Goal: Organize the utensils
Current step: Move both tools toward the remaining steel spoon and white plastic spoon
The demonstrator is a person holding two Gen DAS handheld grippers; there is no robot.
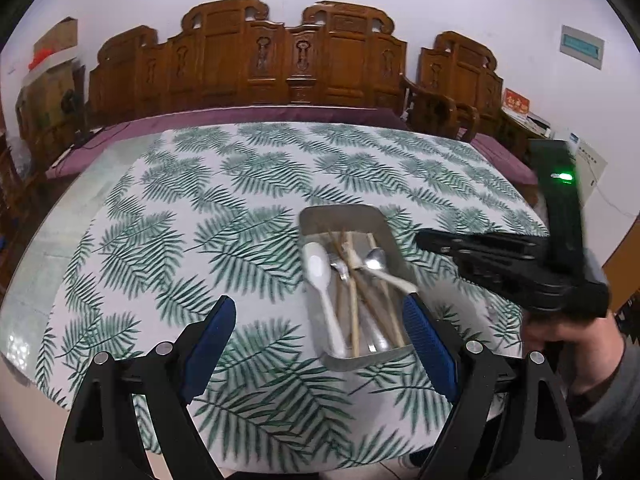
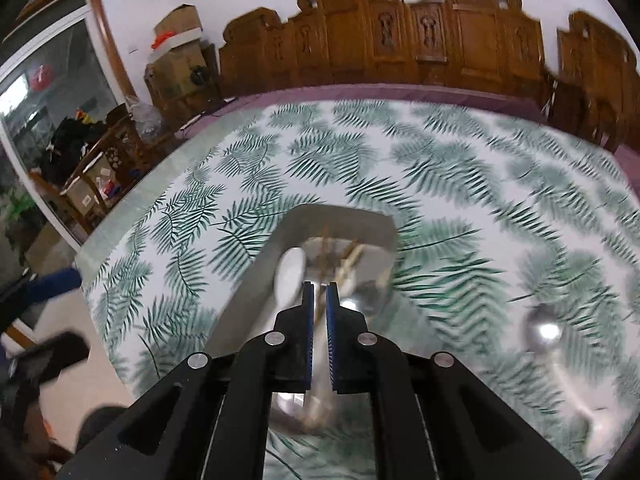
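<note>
A metal tray [image 1: 344, 216] sits on the leaf-patterned tablecloth and holds a white spoon [image 1: 320, 270], a fork, wooden chopsticks [image 1: 354, 300] and a metal spoon [image 1: 376, 260]. My left gripper [image 1: 318, 312] is open and empty, its right finger near the tray's near right corner. My right gripper [image 1: 424, 238] hovers to the right of the tray. In the right wrist view it [image 2: 319, 290] is nearly shut above the tray [image 2: 256, 304] with nothing visibly between the pads. A metal spoon [image 2: 548, 332] lies on the cloth to the tray's right, blurred.
The table [image 1: 168, 184] has a bare glass strip on its left side [image 1: 60, 240]. Carved wooden chairs [image 1: 288, 60] stand behind its far edge. Boxes and clutter [image 2: 176, 56] stand at the far left by a window.
</note>
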